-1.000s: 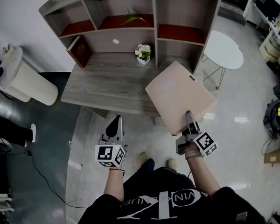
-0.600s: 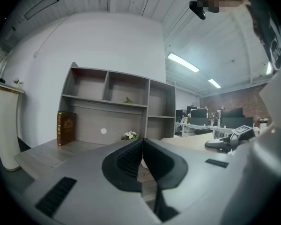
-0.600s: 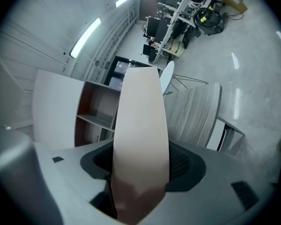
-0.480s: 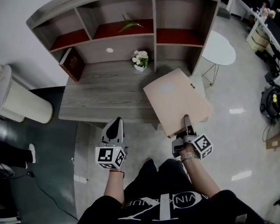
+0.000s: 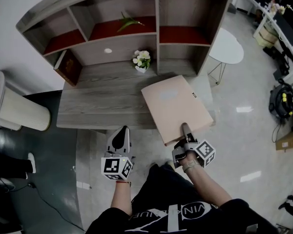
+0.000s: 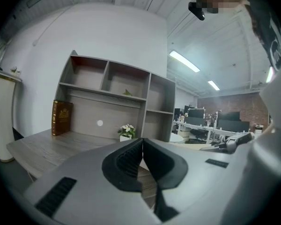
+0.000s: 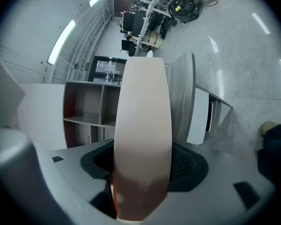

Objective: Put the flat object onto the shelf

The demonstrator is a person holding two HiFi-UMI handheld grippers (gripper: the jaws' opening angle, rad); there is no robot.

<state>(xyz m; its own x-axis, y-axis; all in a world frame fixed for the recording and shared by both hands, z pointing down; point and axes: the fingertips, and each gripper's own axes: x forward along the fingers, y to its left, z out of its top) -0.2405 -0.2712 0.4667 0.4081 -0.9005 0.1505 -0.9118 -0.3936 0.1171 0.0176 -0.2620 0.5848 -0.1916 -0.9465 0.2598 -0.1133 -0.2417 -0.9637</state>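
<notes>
Jaws of the right gripper clamp the near edge of the flat board, which reaches forward over the right end of the worktop. The left gripper has its jaws pressed together, empty.

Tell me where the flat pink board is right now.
Head view, right of centre: the flat pink board is clamped at its near edge in the right gripper, over the front right corner of the desk.
</notes>
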